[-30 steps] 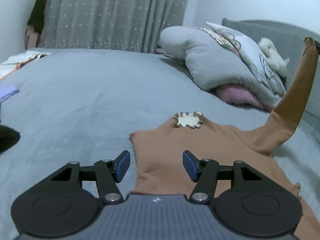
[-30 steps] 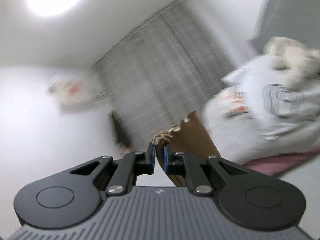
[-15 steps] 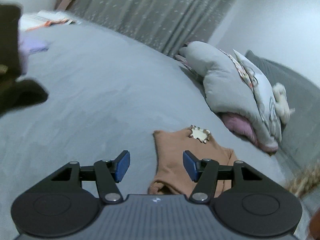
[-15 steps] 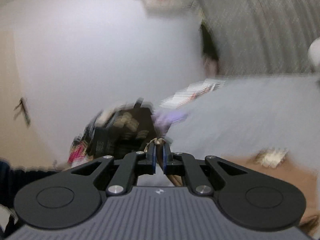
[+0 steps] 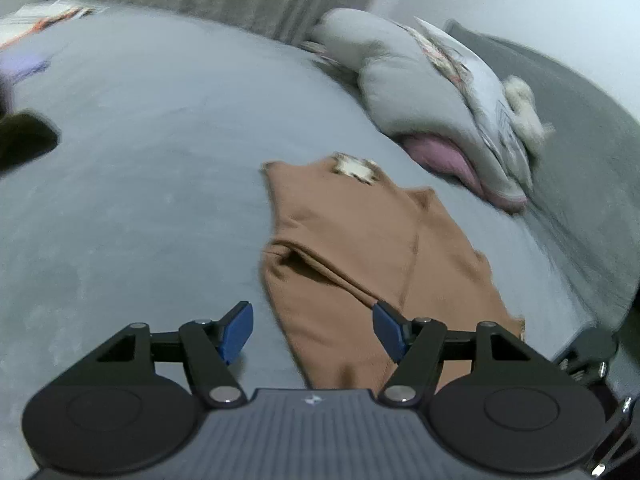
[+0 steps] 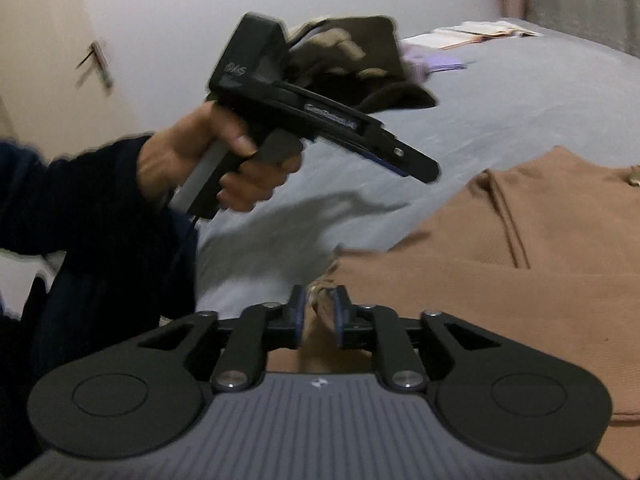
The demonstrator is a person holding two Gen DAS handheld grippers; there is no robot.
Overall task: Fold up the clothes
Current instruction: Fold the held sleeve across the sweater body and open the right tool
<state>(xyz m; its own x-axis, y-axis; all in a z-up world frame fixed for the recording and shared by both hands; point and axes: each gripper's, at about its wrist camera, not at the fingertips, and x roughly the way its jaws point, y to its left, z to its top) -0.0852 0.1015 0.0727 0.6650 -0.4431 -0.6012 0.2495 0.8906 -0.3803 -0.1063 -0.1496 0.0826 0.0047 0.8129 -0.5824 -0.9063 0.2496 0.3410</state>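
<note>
One brown garment (image 5: 360, 240) lies on the grey bed (image 5: 140, 160), partly folded, with a pale frilled collar (image 5: 354, 166) at its far end, toward 12 o'clock in the left wrist view. A fold runs across the cloth just ahead of the left gripper (image 5: 312, 330), whose blue-padded jaws stand wide apart above the near edge of the garment, gripping nothing. The right gripper (image 6: 318, 312) has its jaws drawn narrow on a bunched edge of the same garment, the cloth pinched between the pads. In the right wrist view, at 10 o'clock, a hand (image 6: 200, 160) in a dark sleeve (image 6: 80, 200) grips the handle of the left gripper above the bed. A dark olive garment (image 6: 360, 68) sits behind it. At 2 o'clock in the left wrist view, grey pillows (image 5: 432, 92) lie heaped on the bed, well apart from the brown garment.
</note>
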